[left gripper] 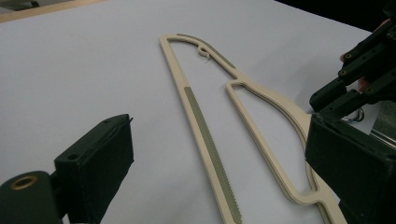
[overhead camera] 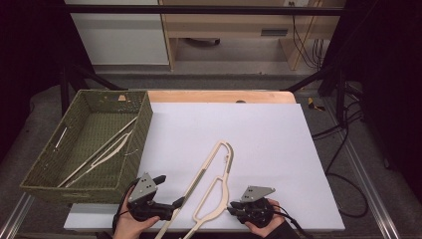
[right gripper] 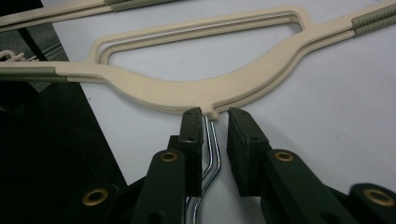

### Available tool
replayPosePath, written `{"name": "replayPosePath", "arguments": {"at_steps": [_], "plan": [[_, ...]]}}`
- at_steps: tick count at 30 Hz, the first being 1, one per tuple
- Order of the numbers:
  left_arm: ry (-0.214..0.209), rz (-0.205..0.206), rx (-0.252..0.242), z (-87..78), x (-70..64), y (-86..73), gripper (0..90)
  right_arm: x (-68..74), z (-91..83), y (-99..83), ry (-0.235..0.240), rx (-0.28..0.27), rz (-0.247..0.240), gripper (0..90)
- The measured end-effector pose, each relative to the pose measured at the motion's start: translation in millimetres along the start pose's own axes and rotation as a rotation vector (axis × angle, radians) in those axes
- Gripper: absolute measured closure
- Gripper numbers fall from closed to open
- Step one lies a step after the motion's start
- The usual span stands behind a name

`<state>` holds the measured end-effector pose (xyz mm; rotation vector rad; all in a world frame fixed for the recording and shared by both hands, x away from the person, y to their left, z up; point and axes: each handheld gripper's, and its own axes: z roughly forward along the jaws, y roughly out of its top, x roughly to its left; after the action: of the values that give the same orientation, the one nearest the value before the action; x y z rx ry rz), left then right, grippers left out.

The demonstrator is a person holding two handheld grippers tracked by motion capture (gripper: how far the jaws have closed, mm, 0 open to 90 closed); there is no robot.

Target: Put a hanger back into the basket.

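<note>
A cream plastic hanger (overhead camera: 211, 186) lies flat on the white board (overhead camera: 278, 149) at lower centre of the high view, while another hanger (overhead camera: 102, 152) already rests in the woven green basket (overhead camera: 144, 124) at left, so the packing looks partly done. The right gripper (right gripper: 215, 116) brackets the chrome hook (right gripper: 211, 149) with its jaws slightly parted, one pad touching the wire. The left gripper (overhead camera: 169, 191) hangs spread wide beside the ribbed bar.

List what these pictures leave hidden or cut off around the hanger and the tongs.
- High view: the hanger's lower end is cut off by the bottom edge.
- Right gripper view: the metal hook runs down behind the right tongs; its curl is hidden.
- Left gripper view: the left tongs' near jaw covers the hanger's neck.
</note>
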<state>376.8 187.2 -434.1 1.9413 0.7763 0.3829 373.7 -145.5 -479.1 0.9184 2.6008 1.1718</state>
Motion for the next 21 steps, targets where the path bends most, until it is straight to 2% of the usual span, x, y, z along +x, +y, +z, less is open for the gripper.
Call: {"name": "replayPosePath", "arguments": {"at_steps": [9,19,21], "plan": [[-0.006,-0.001,0.02,3.5,-2.3,-0.8,9.8,0.1,2.6,-0.8,0.002,0.003,-0.007,87.2],[-0.021,0.012,0.031,7.3,-8.9,0.6,10.7,-1.8,0.1,0.8,0.013,0.0,-0.013,88.7],[-0.027,0.015,0.034,8.7,-11.1,0.9,11.0,-1.7,-2.3,2.3,0.028,-0.007,-0.013,89.0]]}}
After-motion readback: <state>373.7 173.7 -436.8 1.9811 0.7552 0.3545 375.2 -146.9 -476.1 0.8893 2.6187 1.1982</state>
